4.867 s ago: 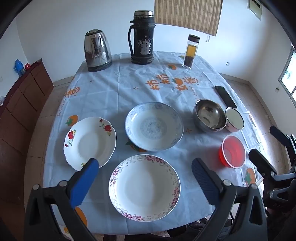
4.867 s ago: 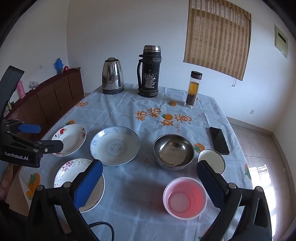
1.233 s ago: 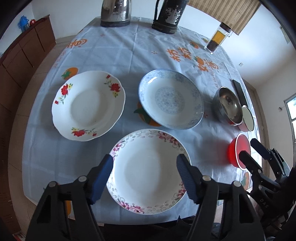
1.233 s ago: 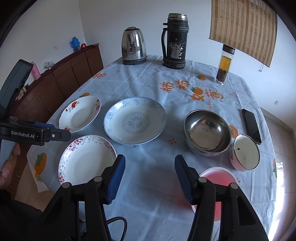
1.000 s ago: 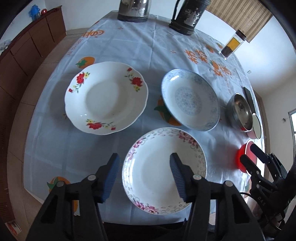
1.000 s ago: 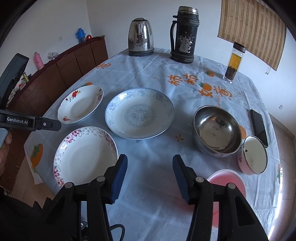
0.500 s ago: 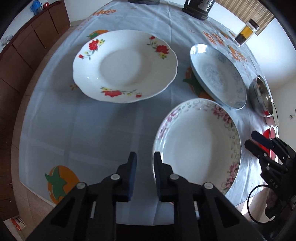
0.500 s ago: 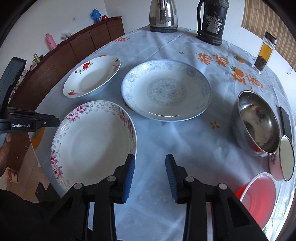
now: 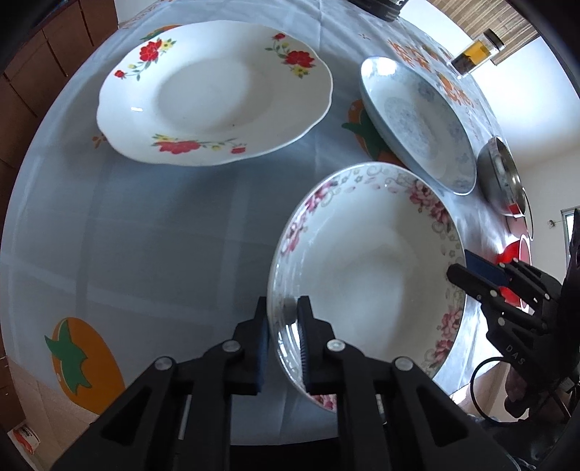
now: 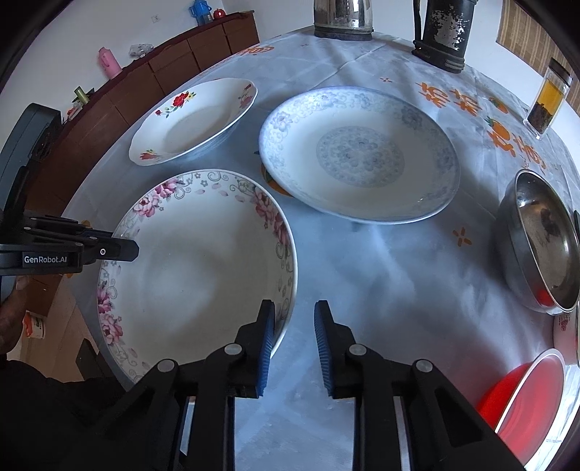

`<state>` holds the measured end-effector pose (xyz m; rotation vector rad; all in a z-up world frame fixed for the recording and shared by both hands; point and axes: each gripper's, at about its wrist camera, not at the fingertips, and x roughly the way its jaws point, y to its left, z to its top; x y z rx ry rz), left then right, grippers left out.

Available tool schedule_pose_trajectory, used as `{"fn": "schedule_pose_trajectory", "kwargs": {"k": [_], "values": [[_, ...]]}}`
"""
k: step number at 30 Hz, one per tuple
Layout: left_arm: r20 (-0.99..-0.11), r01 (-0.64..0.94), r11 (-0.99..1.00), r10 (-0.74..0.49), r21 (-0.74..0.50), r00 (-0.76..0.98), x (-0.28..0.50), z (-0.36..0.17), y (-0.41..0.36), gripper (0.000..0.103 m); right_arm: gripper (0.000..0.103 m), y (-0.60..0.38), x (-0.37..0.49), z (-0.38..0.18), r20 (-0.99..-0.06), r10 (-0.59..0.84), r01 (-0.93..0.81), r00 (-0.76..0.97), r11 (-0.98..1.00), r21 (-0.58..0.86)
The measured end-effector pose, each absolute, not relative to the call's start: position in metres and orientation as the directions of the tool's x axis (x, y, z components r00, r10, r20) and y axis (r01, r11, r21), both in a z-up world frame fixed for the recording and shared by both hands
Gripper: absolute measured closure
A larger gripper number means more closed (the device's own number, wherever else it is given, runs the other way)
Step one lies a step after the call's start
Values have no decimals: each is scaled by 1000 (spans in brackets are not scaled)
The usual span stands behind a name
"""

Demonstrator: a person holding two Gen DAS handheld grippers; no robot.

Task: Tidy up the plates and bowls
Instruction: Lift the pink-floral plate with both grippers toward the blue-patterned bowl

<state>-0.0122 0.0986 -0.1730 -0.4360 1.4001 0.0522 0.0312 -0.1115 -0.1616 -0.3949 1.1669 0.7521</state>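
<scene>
At the pink-flowered plate (image 9: 366,275), both grippers have dropped, left fingers (image 9: 302,333) pinching its rim, right fingers (image 10: 266,337) closing, still apart.

Place: home dining room.
Desk (image 10: 380,261): covered by pale blue cloth printed with oranges and orange characters.
Tableware: flowered plates (image 10: 195,119), steel bowl (image 10: 536,239), red bowl (image 10: 522,402).
Drinks: steel kettle (image 10: 342,16), dark thermos (image 10: 444,32), glass tea bottle (image 10: 549,99).
Furniture: brown wooden sideboard (image 10: 152,78) against white wall, small bottles on top.
Window: bamboo blind (image 10: 525,34).
</scene>
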Motion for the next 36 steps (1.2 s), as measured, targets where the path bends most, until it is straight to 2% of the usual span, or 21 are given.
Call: {"fn": "schedule_pose_trajectory", "kwargs": {"k": [3,19,36], "values": [[-955,-294,914,-233,-279,183,-11,-173,102,91,90,-107,30,-164,-930,326,-726,166,679,108],[-963,-270,930,-211,-251,167,-11,-169,102,92,91,-109,30,-162,-933,336,-741,132,658,132],[-965,-194,961,-157,-199,211,1,-145,86,93,94,-117,37,-134,-903,377,-727,207,677,116]]}}
